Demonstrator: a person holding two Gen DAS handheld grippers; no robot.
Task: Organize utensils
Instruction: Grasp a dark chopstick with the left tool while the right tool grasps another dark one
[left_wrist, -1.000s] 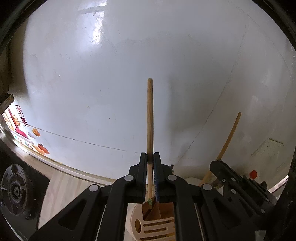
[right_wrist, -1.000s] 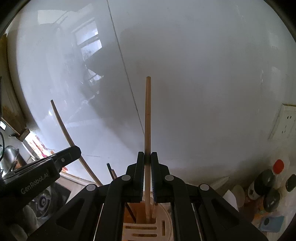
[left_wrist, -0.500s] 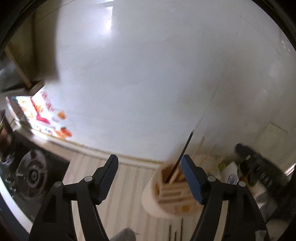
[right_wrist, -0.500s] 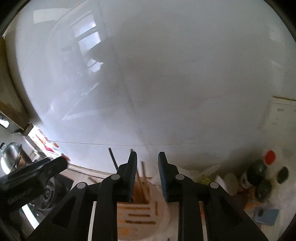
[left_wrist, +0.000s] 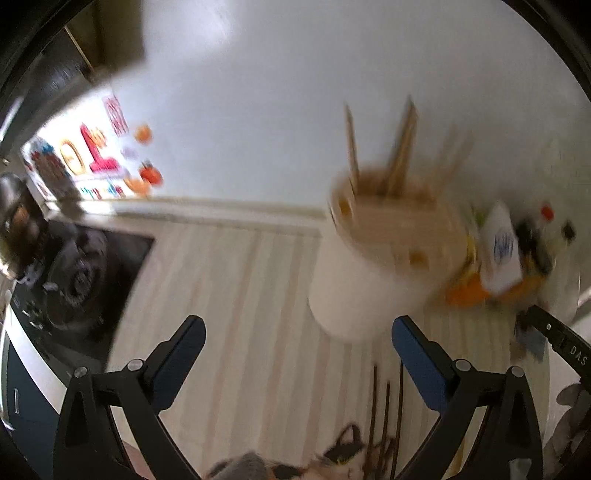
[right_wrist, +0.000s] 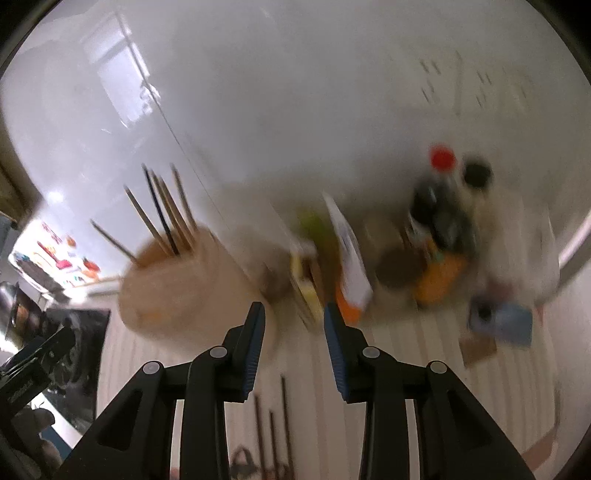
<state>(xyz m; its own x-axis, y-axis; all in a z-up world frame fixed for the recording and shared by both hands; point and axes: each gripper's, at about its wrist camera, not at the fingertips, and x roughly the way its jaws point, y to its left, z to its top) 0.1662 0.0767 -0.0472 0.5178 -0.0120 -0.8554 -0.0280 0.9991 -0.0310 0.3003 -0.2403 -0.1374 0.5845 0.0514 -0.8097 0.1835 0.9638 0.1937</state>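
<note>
A cream utensil holder (left_wrist: 373, 266) stands on the striped counter with several chopsticks (left_wrist: 400, 147) sticking up out of it; the same utensil holder (right_wrist: 173, 284) with its chopsticks (right_wrist: 166, 210) shows at the left of the right wrist view. Dark chopsticks (left_wrist: 386, 413) lie loose on the counter below it, the same dark chopsticks (right_wrist: 271, 421) lying between the right fingers. My left gripper (left_wrist: 297, 354) hangs above the counter, jaws still opening wide, nothing between them. My right gripper (right_wrist: 293, 332) has jaws opening partway, empty too. Both views are blurred.
A gas stove (left_wrist: 74, 280) sits at the left. Bottles (right_wrist: 439, 206), a white carton (right_wrist: 351, 258) and orange packets (right_wrist: 439, 284) crowd the back right against the white tiled wall (left_wrist: 295, 92). A blue object (right_wrist: 513, 325) lies at right.
Both grippers let go of the chopsticks they held in the holder, opened, and pulled back and down, so the holder and counter now show in front.
</note>
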